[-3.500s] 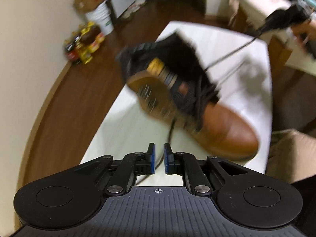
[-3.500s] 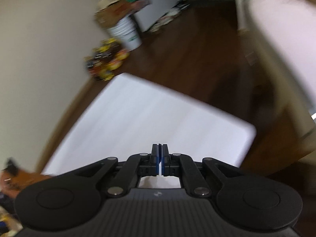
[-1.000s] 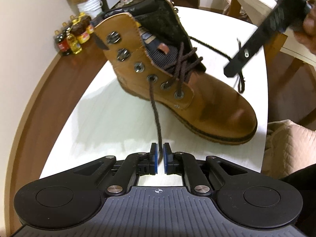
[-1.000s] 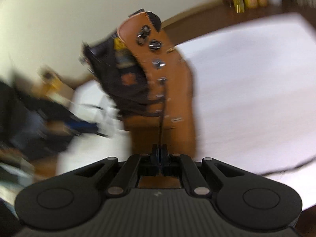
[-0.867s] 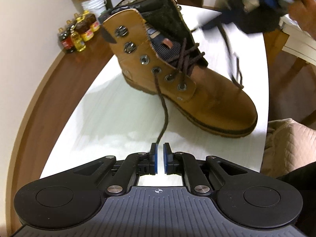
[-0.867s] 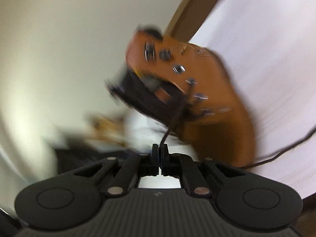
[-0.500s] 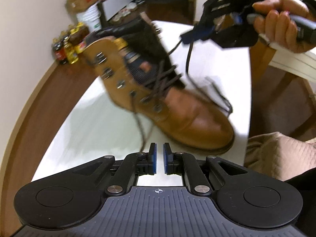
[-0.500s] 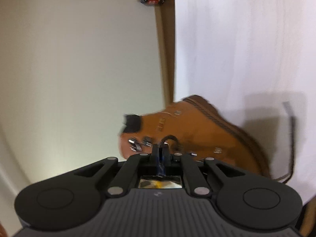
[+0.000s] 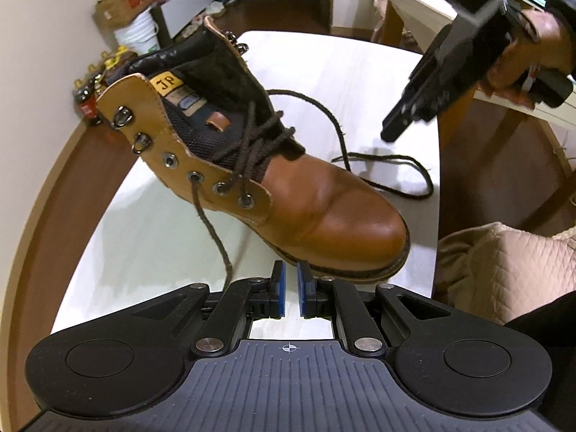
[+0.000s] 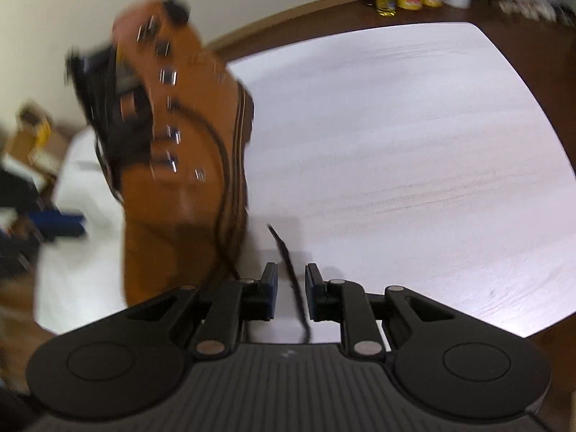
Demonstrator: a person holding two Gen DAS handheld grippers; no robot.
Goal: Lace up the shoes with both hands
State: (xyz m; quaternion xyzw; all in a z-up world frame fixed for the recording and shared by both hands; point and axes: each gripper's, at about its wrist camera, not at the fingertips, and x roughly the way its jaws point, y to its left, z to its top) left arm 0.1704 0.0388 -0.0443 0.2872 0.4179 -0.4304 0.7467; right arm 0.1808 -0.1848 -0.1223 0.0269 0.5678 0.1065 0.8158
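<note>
A brown leather boot (image 9: pixel 324 208) lies tilted on the white table (image 9: pixel 144 234), toe toward me. Its dark lace (image 9: pixel 212 230) leaves a left eyelet and passes under the linkage just left of my left gripper (image 9: pixel 289 286), whose pads show a narrow gap with nothing in it. The other lace end (image 9: pixel 396 165) loops on the table right of the boot. A hand holds my right gripper (image 9: pixel 390 133) above that loop. In the right wrist view the boot (image 10: pixel 180 180) is blurred, and the right gripper (image 10: pixel 291 288) is opening, with the lace end (image 10: pixel 288 259) loose between its pads.
Bottles (image 9: pixel 90 93) stand on the wooden floor by the wall, with a white bucket and cardboard box (image 9: pixel 136 25) behind. A quilted cushion (image 9: pixel 504 270) sits at the table's right edge. Another table (image 9: pixel 414 3) stands behind. Bare tabletop (image 10: pixel 414 144) lies right of the boot.
The right gripper's jaws have parted from shut on the lace, and it swung down to the right of the boot. The boot has shifted. The left lace now runs left of my left pads.
</note>
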